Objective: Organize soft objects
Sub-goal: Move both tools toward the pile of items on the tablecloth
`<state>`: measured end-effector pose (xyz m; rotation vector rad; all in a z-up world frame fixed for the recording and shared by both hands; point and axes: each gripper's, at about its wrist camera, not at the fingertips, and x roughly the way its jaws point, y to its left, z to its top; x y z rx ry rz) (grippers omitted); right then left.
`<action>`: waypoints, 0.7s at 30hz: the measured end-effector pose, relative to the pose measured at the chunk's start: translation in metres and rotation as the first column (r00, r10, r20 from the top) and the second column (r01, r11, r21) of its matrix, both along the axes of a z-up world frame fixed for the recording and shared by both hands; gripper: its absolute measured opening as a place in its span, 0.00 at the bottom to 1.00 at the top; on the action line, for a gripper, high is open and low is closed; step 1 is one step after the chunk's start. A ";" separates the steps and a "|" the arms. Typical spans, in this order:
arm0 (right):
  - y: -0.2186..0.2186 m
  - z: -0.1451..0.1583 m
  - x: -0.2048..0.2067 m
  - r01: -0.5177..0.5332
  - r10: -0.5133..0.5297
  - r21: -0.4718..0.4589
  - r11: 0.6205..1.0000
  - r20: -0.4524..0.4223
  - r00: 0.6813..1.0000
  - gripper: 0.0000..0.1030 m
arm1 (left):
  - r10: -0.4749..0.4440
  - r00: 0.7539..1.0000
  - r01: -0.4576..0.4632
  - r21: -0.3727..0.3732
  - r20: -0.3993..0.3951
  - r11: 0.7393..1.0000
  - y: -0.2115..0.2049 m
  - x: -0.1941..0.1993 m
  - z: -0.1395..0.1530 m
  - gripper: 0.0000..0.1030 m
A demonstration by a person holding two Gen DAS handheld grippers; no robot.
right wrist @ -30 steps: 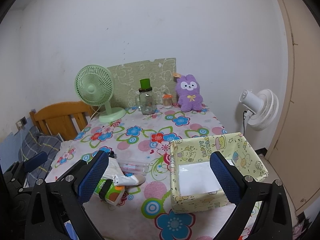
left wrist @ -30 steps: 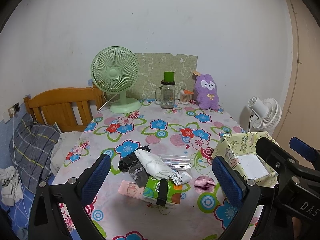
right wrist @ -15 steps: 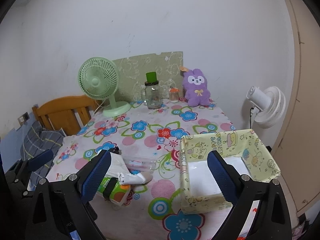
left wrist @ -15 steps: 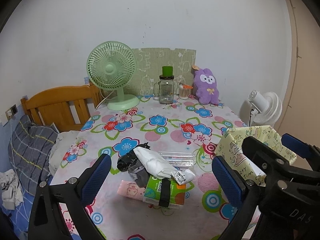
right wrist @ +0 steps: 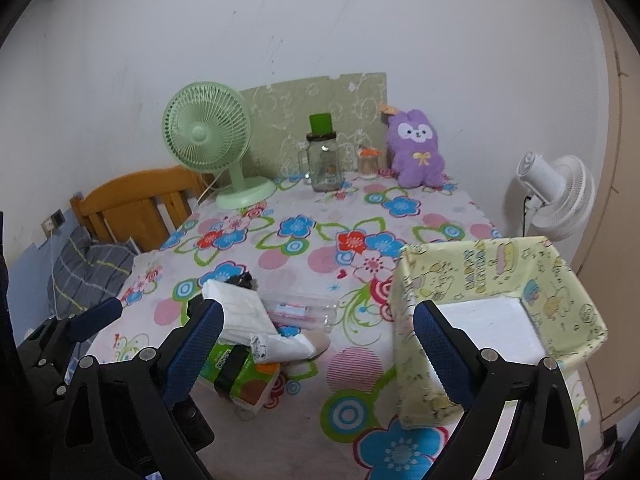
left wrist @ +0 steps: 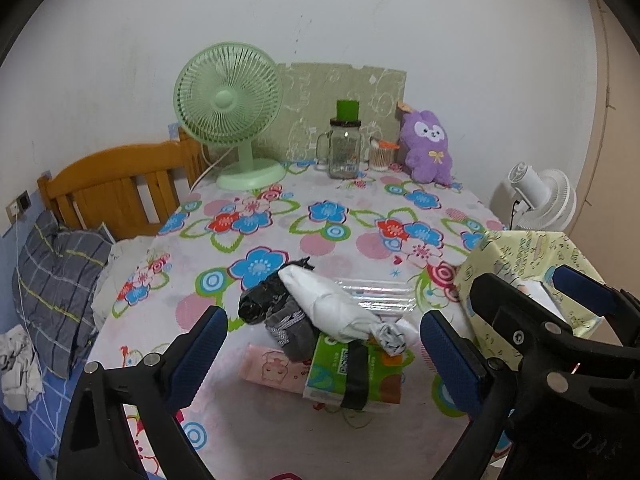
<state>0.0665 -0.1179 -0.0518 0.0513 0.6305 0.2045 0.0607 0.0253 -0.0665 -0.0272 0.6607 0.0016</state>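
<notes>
A table (left wrist: 360,216) under a flowered cloth fills both views. At its 3 o'clock edge stands a yellow cartoon-print box (right wrist: 496,280), open-topped, white inside. At 12 o'clock a green desk fan (left wrist: 230,112) stands beside a purple plush rabbit (left wrist: 428,146) against the wall. Toward 6 o'clock lies a heap: a white cloth bundle (left wrist: 332,304) and dark socks (left wrist: 276,312) resting on a green tissue pack (left wrist: 352,372). The left gripper (left wrist: 324,360) hovers over the heap, fingers spread and empty; the right gripper (right wrist: 316,354) likewise gapes.
</notes>
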 end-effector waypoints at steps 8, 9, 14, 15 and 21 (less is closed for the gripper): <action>0.018 -0.019 0.014 -0.048 0.048 -0.011 0.999 -0.047 0.998 0.93 | -0.005 0.998 0.004 -0.023 -0.062 1.000 0.009 0.010 -0.022 0.94; 0.020 -0.022 0.015 -0.055 0.055 -0.008 0.998 -0.051 0.997 0.93 | -0.005 0.998 0.004 -0.022 -0.067 1.000 0.009 0.011 -0.024 0.93; 0.034 -0.034 0.024 -0.095 0.093 -0.013 0.995 -0.083 0.992 0.92 | 0.002 0.995 -0.004 -0.017 -0.096 1.000 0.015 0.017 -0.035 0.92; 0.036 -0.036 0.026 -0.102 0.100 -0.014 0.995 -0.088 0.991 0.92 | 0.006 0.995 -0.008 -0.019 -0.102 1.000 0.016 0.019 -0.037 0.92; 0.051 -0.048 0.039 -0.131 0.128 -0.019 0.991 -0.122 0.984 0.91 | 0.029 0.991 -0.032 -0.021 -0.131 0.999 0.025 0.030 -0.048 0.91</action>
